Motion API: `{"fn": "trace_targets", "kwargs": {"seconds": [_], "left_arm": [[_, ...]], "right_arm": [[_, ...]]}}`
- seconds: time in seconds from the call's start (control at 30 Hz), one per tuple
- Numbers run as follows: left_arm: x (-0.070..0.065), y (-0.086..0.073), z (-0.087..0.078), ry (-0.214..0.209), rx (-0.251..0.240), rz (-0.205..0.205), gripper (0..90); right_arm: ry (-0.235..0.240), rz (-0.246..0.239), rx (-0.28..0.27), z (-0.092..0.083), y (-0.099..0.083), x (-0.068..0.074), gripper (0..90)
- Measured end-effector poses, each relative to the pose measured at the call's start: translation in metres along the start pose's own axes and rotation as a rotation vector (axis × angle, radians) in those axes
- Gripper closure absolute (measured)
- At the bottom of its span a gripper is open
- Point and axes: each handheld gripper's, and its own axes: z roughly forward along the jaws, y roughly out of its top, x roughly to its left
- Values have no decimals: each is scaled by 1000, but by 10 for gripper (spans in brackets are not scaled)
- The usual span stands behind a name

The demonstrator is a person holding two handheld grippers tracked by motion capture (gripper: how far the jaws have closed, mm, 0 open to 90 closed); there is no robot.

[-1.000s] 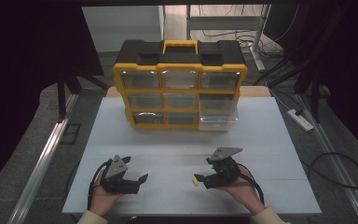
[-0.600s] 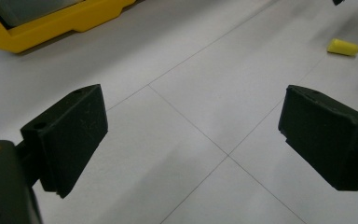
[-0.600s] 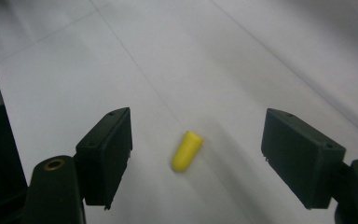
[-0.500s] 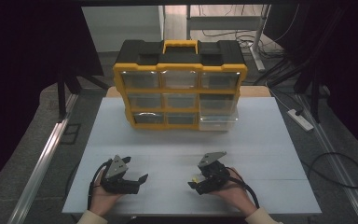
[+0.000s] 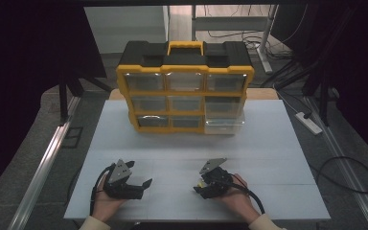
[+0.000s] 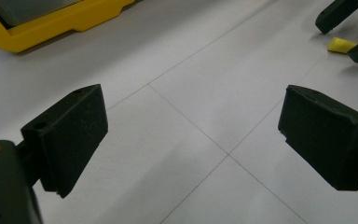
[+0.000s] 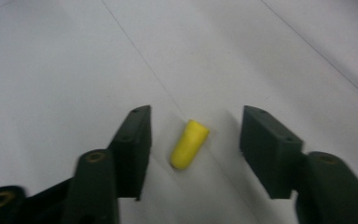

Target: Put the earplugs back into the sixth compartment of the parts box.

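Earplug: small yellow foam plug (image 7: 189, 144) is lying on its side on the white table (image 5: 268, 139), well in front of the yellow drawer organizer (image 5: 185, 91) and toward that organizer's right half; it is sitting between the right gripper's pads, touching neither.

Right gripper: right gripper (image 7: 195, 151) is straddling the earplug with jaws about half apart; they have just been closing, with the plug in the gap but daylight on both sides of it. In the high view this gripper (image 5: 202, 183) is resting low over the table.

Left gripper: left gripper (image 6: 191, 135) is holding its jaws wide apart over bare table, nothing between them, in front of the organizer's left half; seen from above it (image 5: 141, 187) is hovering idle.

Risk, off-centre squeeze: the plug is lying slanted and nearer one pad, so that pad is likely meeting it first and pushing it sideways or rolling it out of the gap.

Risk, pinch at the tip: foam is soft and rounded, so a grip landing on the narrow end is probably squirting it forward, away toward the organizer.

Risk, scraping: pads are riding very close to the table, so pressing lower is risking a jam against the surface rather than a clean grip.

Risk, over-squeeze: the foam is likely compressing flat and slipping when lifted.
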Motion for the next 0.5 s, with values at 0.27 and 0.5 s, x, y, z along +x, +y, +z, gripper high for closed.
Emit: {"fn": "trace_targets", "kwargs": {"seconds": [0.27, 0.5], "left_arm": [[0, 0, 0, 1, -2, 0, 79], [0, 0, 0, 1, -2, 0, 79]], "right_arm": [[-21, -5, 12, -1, -1, 0, 690], [19, -7, -4, -5, 0, -1, 800]]}}
